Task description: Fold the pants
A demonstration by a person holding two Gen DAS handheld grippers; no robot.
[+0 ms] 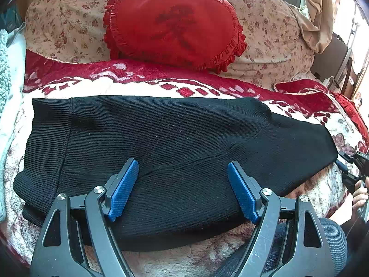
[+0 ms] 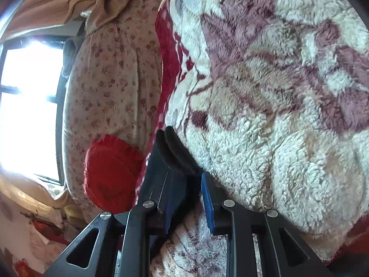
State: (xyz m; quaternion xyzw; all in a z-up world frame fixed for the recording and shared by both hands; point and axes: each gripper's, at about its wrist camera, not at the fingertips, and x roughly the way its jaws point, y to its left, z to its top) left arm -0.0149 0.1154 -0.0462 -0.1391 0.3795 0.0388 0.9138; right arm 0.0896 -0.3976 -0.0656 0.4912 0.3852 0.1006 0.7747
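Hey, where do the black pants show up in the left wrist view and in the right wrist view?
Left wrist view: the black pants lie folded across the middle of the picture on the fleece blanket.
Right wrist view: only their doubled edge shows, low centre, at the tips of the right hand-held gripper.
Shared landmark: the red frilled cushion, top centre in the left view, lower left in the right.

Left gripper [image 1: 183, 190]: pointing downward, blue pads [image 1: 122, 190] standing wide apart, gripping nothing. Right gripper [image 2: 188, 198]: rolled sideways, pads narrowly parted, seemingly not pressing; hand [image 1: 359, 196] holding its handle.
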